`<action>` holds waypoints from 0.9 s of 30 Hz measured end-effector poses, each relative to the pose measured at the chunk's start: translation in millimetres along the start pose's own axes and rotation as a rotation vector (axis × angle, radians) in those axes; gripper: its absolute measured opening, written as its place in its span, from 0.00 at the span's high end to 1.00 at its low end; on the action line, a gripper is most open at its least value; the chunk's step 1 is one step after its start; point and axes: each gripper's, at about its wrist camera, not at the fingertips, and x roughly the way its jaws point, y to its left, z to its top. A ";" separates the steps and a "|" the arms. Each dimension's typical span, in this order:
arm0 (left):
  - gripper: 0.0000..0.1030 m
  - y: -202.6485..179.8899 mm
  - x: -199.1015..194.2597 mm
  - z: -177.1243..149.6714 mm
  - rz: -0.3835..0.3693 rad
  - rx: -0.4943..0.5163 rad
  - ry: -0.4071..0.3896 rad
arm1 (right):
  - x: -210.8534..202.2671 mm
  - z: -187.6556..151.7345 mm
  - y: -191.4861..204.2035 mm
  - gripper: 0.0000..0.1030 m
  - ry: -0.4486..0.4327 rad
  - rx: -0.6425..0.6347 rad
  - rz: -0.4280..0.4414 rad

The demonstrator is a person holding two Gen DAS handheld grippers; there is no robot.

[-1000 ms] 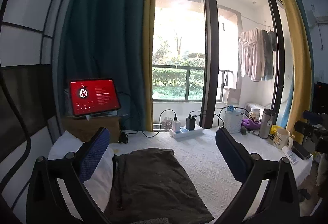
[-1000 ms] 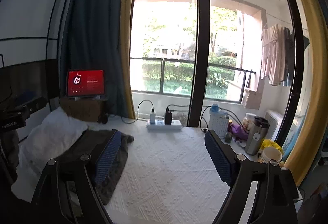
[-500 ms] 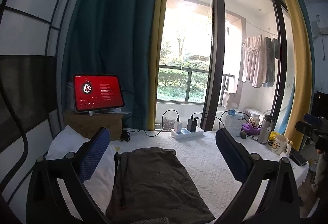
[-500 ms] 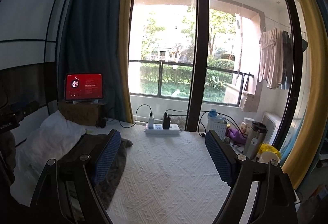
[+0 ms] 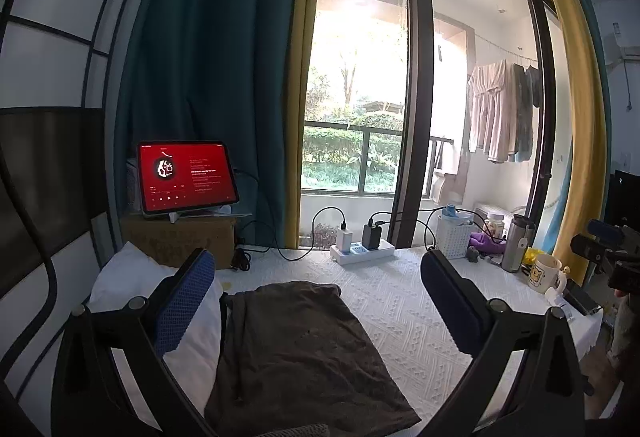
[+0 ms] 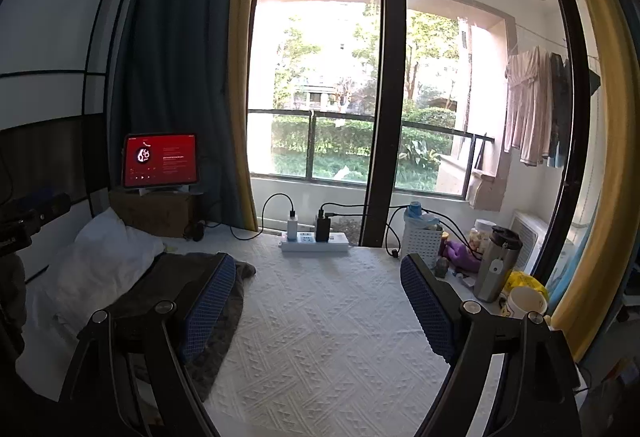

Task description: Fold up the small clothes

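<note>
Garment (image 5: 296,349) lies flat beside the pillow (image 5: 132,281); left gripper (image 5: 316,301) and right gripper (image 6: 318,301) hover wide open, empty. Next: pinch an edge.

Sunlit balcony window (image 6: 360,97), teal curtains (image 5: 208,77)

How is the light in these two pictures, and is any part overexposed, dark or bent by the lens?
Left wrist view: the window is blown out to white, while the dark garment on the white bedspread lies dim, with little detail. Right wrist view: outdoors is better exposed, but the window frame and yellow curtain bow from fisheye distortion.
</note>
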 end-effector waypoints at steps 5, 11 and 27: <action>0.01 -0.5 0.0 -1.2 -0.003 0.000 0.004 | 2.1 -1.5 0.3 0.16 0.006 0.001 0.001; 0.01 -0.8 1.8 -2.6 -0.005 0.000 0.013 | 3.5 -2.1 0.4 0.16 0.010 0.001 0.001; 0.01 -7.7 4.1 -3.8 -0.008 0.021 0.020 | 6.0 -4.5 -1.3 0.16 0.020 0.005 -0.005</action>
